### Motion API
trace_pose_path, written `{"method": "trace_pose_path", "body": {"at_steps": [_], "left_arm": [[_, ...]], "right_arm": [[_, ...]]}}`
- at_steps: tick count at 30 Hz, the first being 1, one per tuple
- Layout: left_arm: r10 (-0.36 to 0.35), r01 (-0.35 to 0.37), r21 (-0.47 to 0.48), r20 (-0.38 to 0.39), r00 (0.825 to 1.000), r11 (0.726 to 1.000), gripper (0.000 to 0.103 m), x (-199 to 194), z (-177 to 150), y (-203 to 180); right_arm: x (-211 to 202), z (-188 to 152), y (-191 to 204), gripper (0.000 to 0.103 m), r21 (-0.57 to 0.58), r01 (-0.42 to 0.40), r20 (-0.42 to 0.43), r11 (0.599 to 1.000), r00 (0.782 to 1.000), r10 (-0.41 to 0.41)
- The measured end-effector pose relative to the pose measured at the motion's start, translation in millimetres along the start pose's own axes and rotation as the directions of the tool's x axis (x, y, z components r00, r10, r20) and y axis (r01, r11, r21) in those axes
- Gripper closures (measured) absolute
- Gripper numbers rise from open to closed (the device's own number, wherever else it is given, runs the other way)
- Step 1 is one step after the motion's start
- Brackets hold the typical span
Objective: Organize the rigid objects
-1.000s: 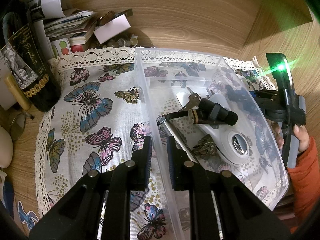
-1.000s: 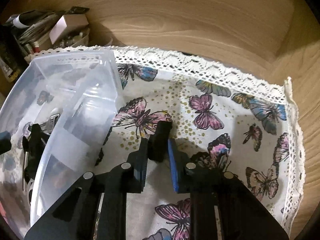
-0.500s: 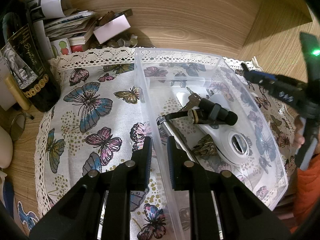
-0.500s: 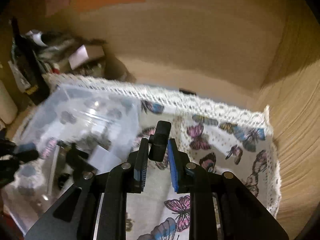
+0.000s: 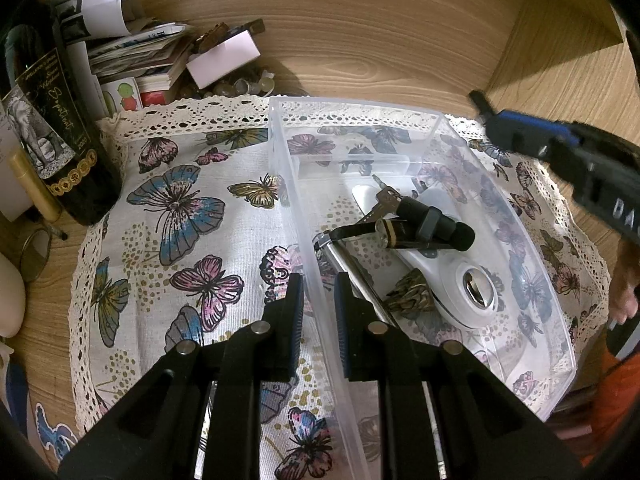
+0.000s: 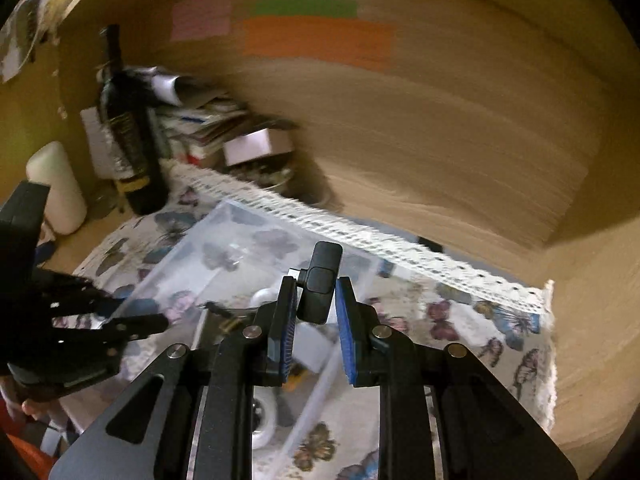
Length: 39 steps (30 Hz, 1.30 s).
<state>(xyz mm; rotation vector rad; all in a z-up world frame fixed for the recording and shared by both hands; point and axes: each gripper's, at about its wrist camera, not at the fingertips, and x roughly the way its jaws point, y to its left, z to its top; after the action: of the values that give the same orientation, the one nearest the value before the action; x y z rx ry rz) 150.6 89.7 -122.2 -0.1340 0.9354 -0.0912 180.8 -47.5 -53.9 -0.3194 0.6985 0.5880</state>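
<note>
A clear plastic bin (image 5: pixel 532 364) sits on a butterfly-print cloth (image 5: pixel 172 216). Inside lie keys (image 5: pixel 382 200), a black cylinder (image 5: pixel 436 226), a metal rod (image 5: pixel 352 276), a white oval piece (image 5: pixel 460 292) and a small brown patterned object (image 5: pixel 412 294). My left gripper (image 5: pixel 316 304) is shut on the bin's left wall near its front. My right gripper (image 6: pixel 316 312) is shut on a small black block (image 6: pixel 320 280) and holds it above the bin (image 6: pixel 224 248); it also shows at the right of the left wrist view (image 5: pixel 560 148).
A dark wine bottle (image 5: pixel 52 120) stands at the cloth's back left beside a pile of papers and boxes (image 5: pixel 160 60). A white candle (image 6: pixel 56 184) stands left of the bottle. Wooden walls close the back and right.
My right gripper has lifted the black block off the cloth and swung left, over the bin. My left gripper has stayed clamped on the bin wall.
</note>
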Motion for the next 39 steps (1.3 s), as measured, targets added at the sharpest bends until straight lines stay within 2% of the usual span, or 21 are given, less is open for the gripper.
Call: {"method": "trace_pose_path", "body": {"at_steps": [4,10,14,18,21,23,27,32,34,35,37,38,39], "left_arm": [[-0.001,0.001,0.003,0.003,1.000,1.000,0.088,1,1,0],[-0.006,0.006,-0.001,0.007,1.000,1.000,0.088,2,2,0],[-0.007,0.007,-0.003,0.008,1.000,1.000,0.087,1,1,0],[-0.006,0.006,-0.002,0.007,1.000,1.000,0.087,1,1,0],[-0.004,0.004,0.000,0.008,1.000,1.000,0.087,1,1,0],[0.003,-0.003,0.003,0.019,1.000,1.000,0.087,-3,-1,-1],[0.027,-0.027,0.003,0.061,0.998,1.000,0.087,-18,0,-3],[0.053,-0.054,0.004,0.154,0.987,0.999,0.087,-51,4,-13],[0.061,-0.065,0.011,0.197,0.979,0.998,0.086,-65,5,-21],[0.060,-0.065,0.018,0.221,0.973,0.998,0.083,-74,4,-26],[0.058,-0.067,0.024,0.270,0.961,0.997,0.066,-88,2,-35],[0.062,-0.072,0.024,0.295,0.954,0.997,0.054,-94,1,-39],[0.071,-0.084,0.027,0.333,0.940,0.996,0.047,-103,-2,-45]], "right_arm": [[14,-4,21,0.085,-0.053,-0.072,-0.055,0.996,0.996,0.069],[35,-12,46,0.085,-0.142,-0.112,-0.143,0.984,0.986,0.092],[46,-18,52,0.085,-0.157,-0.128,-0.207,0.979,0.974,0.094],[43,-20,49,0.084,-0.151,-0.120,-0.206,0.981,0.975,0.087],[34,-18,41,0.078,-0.122,-0.118,-0.189,0.985,0.977,0.094],[25,-17,34,0.071,-0.108,-0.102,-0.161,0.989,0.983,0.084],[-1,-17,18,0.065,-0.071,-0.063,-0.090,0.996,0.994,0.056],[-42,-22,-3,0.038,0.007,-0.022,0.022,1.000,1.000,0.022],[-59,-26,-8,0.032,0.029,-0.008,0.065,1.000,0.998,0.006],[-66,-28,-10,0.027,0.037,-0.003,0.084,0.999,0.996,0.000],[-83,-34,-13,0.021,0.054,0.012,0.128,0.998,0.992,-0.018],[-91,-36,-14,0.019,0.058,0.018,0.150,0.998,0.988,-0.027],[-99,-39,-14,0.018,0.061,0.025,0.171,0.998,0.985,-0.035]]}}
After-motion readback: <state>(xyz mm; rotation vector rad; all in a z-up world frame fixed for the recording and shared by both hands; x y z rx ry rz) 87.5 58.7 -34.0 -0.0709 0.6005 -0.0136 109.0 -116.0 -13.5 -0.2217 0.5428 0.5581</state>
